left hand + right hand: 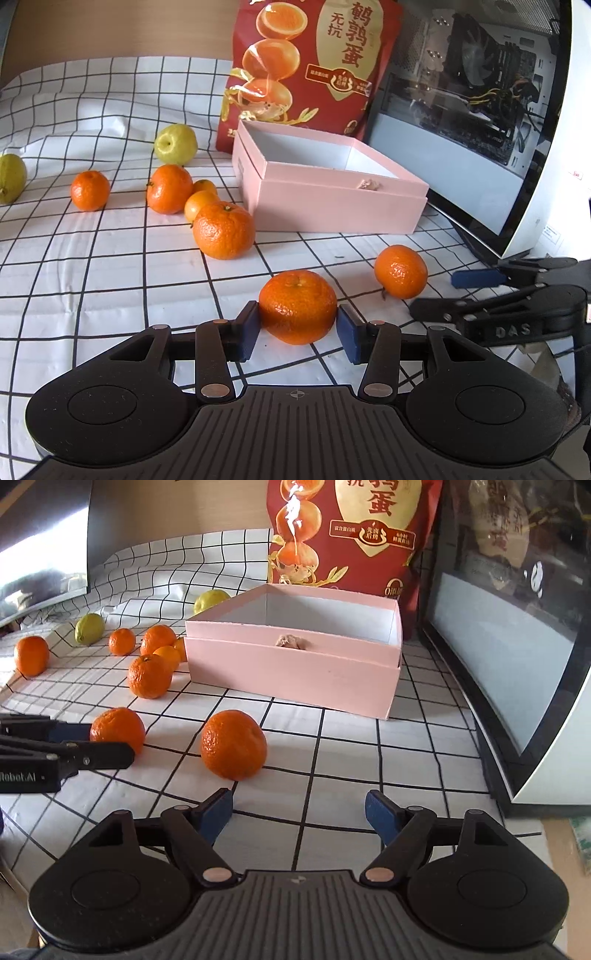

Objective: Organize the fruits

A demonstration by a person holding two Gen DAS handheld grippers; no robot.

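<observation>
My left gripper [298,334] has its two blue pads against the sides of an orange mandarin [297,305] that rests on the checked cloth; it also shows in the right wrist view [117,728]. My right gripper [299,812] is open and empty, just short of another mandarin [233,744]. An open pink box [332,184] stands behind, empty; it also shows in the right wrist view [295,664]. Several more mandarins [224,229] and two green-yellow fruits [176,144] lie to the left.
A red snack bag [306,62] stands behind the box. A glass-sided computer case [480,122] bounds the right side. The white checked cloth [92,277] covers the table. A dark monitor [44,535] sits at the far left.
</observation>
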